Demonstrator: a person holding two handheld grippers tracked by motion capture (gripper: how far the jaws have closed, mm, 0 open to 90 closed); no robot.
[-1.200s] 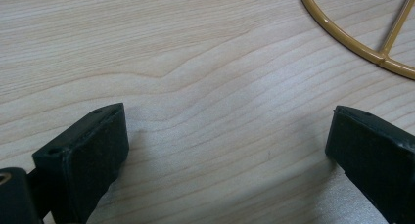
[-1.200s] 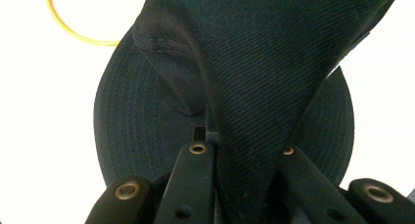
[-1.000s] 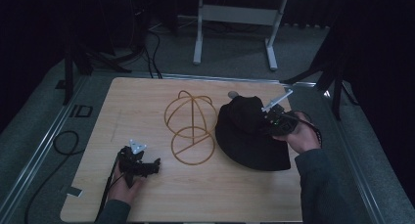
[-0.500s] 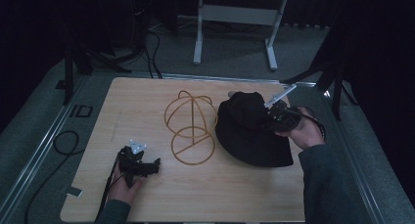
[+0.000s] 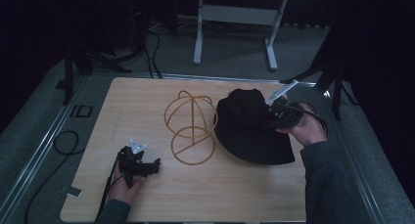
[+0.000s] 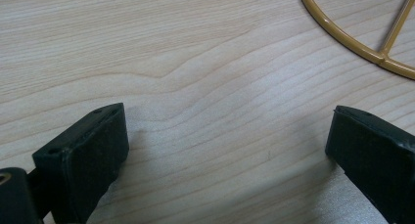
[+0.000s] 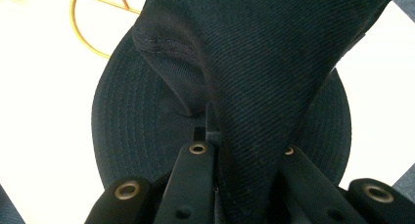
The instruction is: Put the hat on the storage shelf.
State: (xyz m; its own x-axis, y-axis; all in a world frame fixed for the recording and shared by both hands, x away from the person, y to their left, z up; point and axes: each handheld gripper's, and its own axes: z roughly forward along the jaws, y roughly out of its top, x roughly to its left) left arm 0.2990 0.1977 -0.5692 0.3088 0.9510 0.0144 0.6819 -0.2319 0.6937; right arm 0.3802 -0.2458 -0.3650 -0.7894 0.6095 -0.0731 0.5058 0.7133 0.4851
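High view: black hat [image 5: 252, 131] now slightly higher.

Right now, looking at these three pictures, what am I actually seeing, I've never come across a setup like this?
A person sits at a pale wooden table and works with a tool in each hand. The wide picture is taken from above the table. The other two come from small cameras that ride on the tools and look along their black jaws.

On the table stands a gold wire dome-shaped hat stand. Beside it lies a black fabric brimmed hat.

The right hand-held gripper is shut on the hat's crown; its own picture shows the cloth pinched between the jaws. The left hand-held gripper rests low over bare wood, jaws wide open, with a curve of the stand's base ring just ahead.
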